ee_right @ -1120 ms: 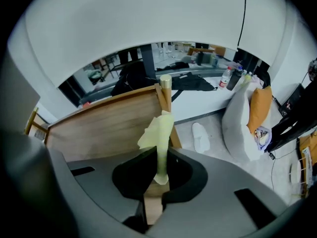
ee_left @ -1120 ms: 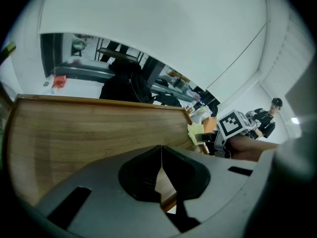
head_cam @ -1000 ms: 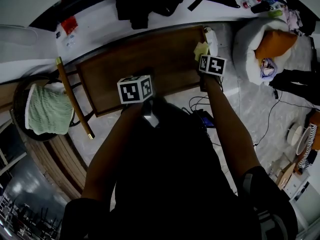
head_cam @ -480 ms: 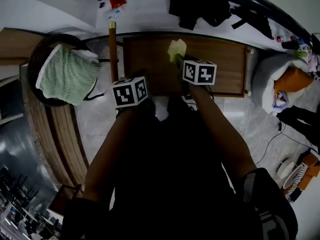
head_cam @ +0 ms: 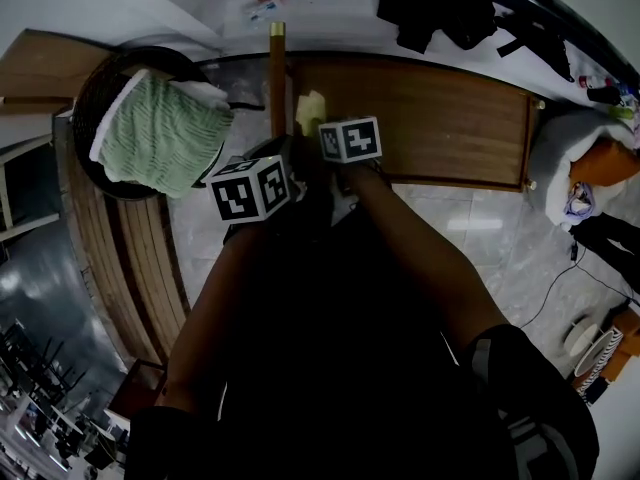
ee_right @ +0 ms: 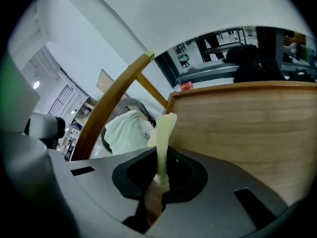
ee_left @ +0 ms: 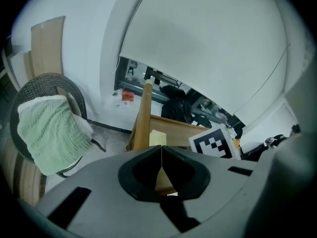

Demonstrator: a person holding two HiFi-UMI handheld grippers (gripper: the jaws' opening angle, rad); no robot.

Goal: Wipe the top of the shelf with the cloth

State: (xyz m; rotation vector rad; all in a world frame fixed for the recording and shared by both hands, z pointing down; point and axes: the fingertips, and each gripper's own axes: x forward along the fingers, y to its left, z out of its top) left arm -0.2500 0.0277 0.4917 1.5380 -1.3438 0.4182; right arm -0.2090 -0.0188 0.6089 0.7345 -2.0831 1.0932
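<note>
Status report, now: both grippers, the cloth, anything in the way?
Right gripper shut on cloth, at left end of shelf top. Left gripper shut, empty. Wooden pole stands close beside cloth.

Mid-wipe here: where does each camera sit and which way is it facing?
Head view: on the head, facing steeply down at the shelf; both arms show.
Left gripper view: on the left gripper, over its shut jaws toward shelf and towel.
Right gripper view: on the right gripper, along the shelf top; jaws clamp the cloth.
Shared: all three show shelf, cloth and towel.
</note>
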